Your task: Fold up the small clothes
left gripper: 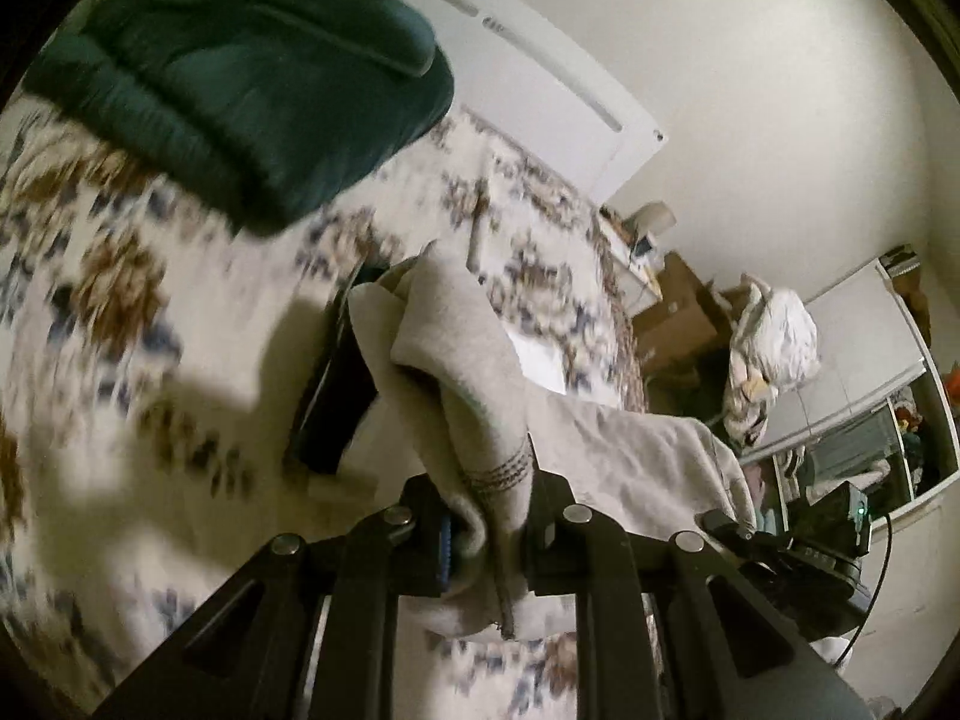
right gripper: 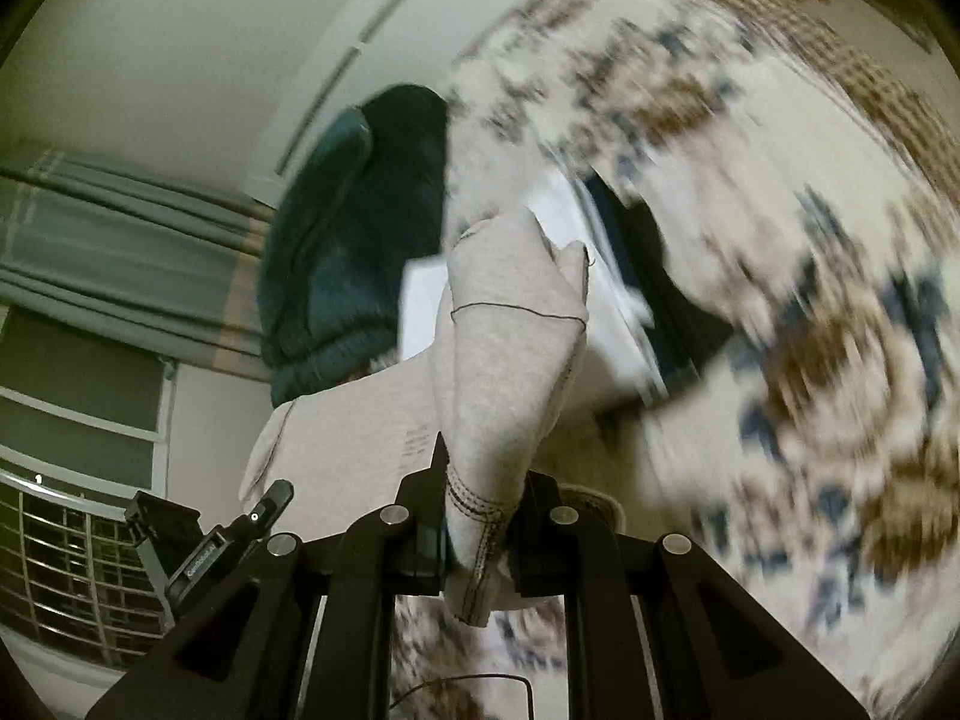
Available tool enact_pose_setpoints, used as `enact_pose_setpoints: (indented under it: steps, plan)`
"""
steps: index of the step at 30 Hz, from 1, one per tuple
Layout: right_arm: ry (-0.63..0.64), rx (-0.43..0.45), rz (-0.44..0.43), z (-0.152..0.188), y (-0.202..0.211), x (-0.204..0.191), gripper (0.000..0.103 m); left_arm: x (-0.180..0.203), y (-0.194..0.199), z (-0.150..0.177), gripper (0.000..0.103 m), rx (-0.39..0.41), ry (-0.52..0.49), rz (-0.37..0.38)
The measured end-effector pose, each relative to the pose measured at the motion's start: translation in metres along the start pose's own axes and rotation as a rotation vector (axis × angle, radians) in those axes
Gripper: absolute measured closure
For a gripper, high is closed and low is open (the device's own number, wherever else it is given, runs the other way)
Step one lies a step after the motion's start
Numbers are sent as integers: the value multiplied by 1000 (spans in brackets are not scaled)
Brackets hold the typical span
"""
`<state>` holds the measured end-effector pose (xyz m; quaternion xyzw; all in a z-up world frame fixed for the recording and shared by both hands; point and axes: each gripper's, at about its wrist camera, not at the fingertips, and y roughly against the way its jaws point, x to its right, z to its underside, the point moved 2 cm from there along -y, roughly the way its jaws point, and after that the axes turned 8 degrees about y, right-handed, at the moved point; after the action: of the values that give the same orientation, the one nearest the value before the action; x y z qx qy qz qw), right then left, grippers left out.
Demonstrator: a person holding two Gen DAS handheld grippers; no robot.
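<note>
A small light grey garment [left gripper: 480, 396] with dark stitched hems is held up above a bed with a floral cover [left gripper: 120, 312]. My left gripper [left gripper: 486, 516] is shut on one hemmed corner of it. My right gripper [right gripper: 480, 516] is shut on another hemmed corner of the same garment [right gripper: 510, 348], which stretches away to the left between the two grippers. The other gripper's body shows at the right edge of the left wrist view [left gripper: 780, 546] and at the lower left of the right wrist view [right gripper: 204, 540]. Both views are blurred by motion.
A dark green cushion [left gripper: 252, 78] lies on the bed by a white headboard [left gripper: 540, 72]. A dark flat object [left gripper: 336, 384] and white sheets [right gripper: 600, 288] lie on the cover under the garment. Boxes and a wardrobe [left gripper: 870, 372] stand beyond the bed. A curtained window [right gripper: 108, 240] is at left.
</note>
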<state>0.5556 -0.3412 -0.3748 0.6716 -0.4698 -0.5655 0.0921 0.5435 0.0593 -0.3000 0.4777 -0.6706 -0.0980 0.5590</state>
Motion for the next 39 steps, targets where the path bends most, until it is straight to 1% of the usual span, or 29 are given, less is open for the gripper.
enact_pose_setpoints:
  steps: [2,3,5,7,8,11,14,18,20,21,23,24,25,26,27,28,29,30,31,33,39]
  plan:
    - [16,4,13,-31,-18,-1,89,6,-24,-24,89,17,-19,-25]
    - [23,0,26,-46,-31,2,89,7,-33,-29,89,21,-35,-49]
    - [43,-20,60,-67,-54,11,89,4,-60,-40,89,13,-65,-105]
    - [51,-55,100,-79,-77,26,89,-4,-86,-45,89,-7,-91,-170]
    - [49,-77,123,-81,-89,35,89,-10,-103,-45,88,-28,-102,-203]
    - [64,-128,179,-78,-114,54,89,-21,-129,-40,88,-62,-130,-296]
    - [104,-160,227,-76,-126,59,88,-23,-135,-38,87,-61,-155,-345]
    - [164,-192,309,-77,-132,54,86,-15,-136,-34,84,-45,-202,-420]
    - [204,-198,373,-76,-133,48,83,-9,-136,-30,82,-38,-229,-468]
    - [229,-201,414,-75,-134,44,79,-9,-137,-30,82,-36,-238,-485]
    - [270,-203,479,-73,-132,37,68,-4,-136,-27,80,-26,-256,-525]
    - [290,-202,513,-72,-131,34,52,-2,-135,-26,78,-20,-262,-538]
    - [304,-197,538,-72,-128,30,35,1,-133,-25,74,-8,-268,-555]
    - [324,-190,575,-70,-125,27,29,3,-130,-24,66,4,-270,-563]
    - [345,-178,609,-69,-122,23,19,4,-128,-23,60,11,-269,-565]
    - [358,-167,632,-68,-118,20,8,8,-123,-22,45,25,-272,-576]
    - [375,-152,663,-66,-113,16,2,11,-121,-21,24,36,-278,-590]
    - [397,-135,709,-62,-107,12,0,15,-117,-19,15,56,-288,-607]
    - [410,-127,731,-59,-102,9,0,19,-113,-16,7,70,-297,-611]
    - [432,-106,779,-50,-90,2,0,26,-106,-12,6,79,-300,-604]
    - [460,-29,844,-26,-43,-26,0,53,-76,3,4,106,-302,-596]
